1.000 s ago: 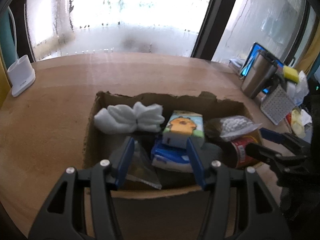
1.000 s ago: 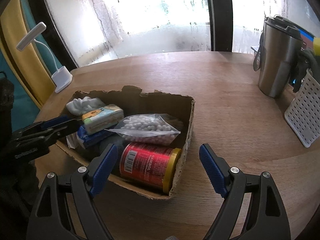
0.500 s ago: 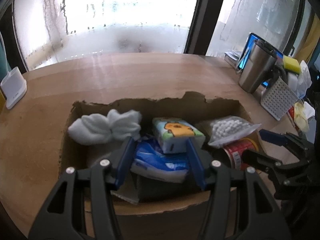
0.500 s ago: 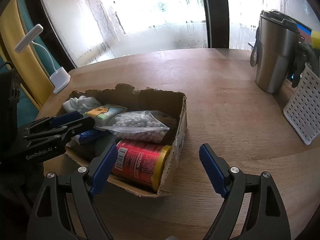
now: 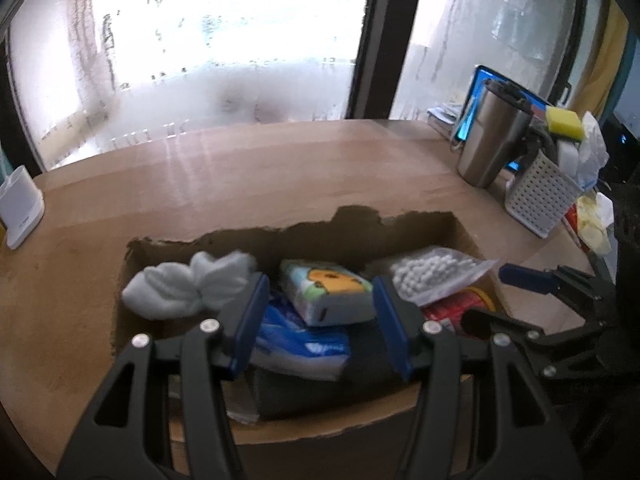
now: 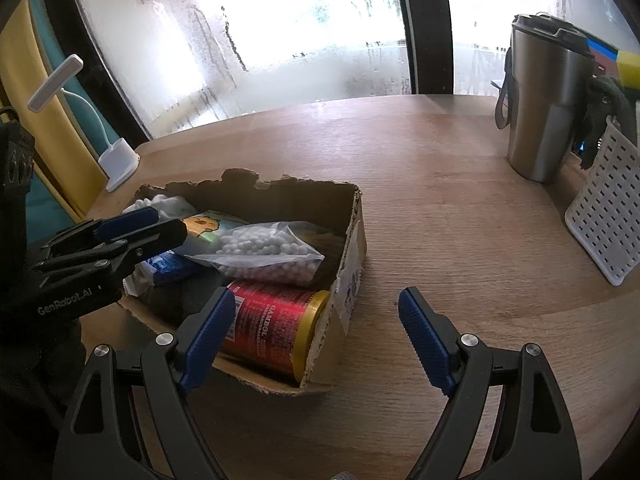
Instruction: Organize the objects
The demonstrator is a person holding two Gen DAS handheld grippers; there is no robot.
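You have broad bare wood on the round wooden table beyond and to the right of the torn brown cardboard box, open all the way to the far window. On the right edge, the tall steel travel tumbler and the white perforated plastic basket close off that side. Far left, the small white lamp base stands at the rim. Inside the box there is little free room: the red cylindrical can lies along the near right wall, with the clear bag of white beads on top of it.
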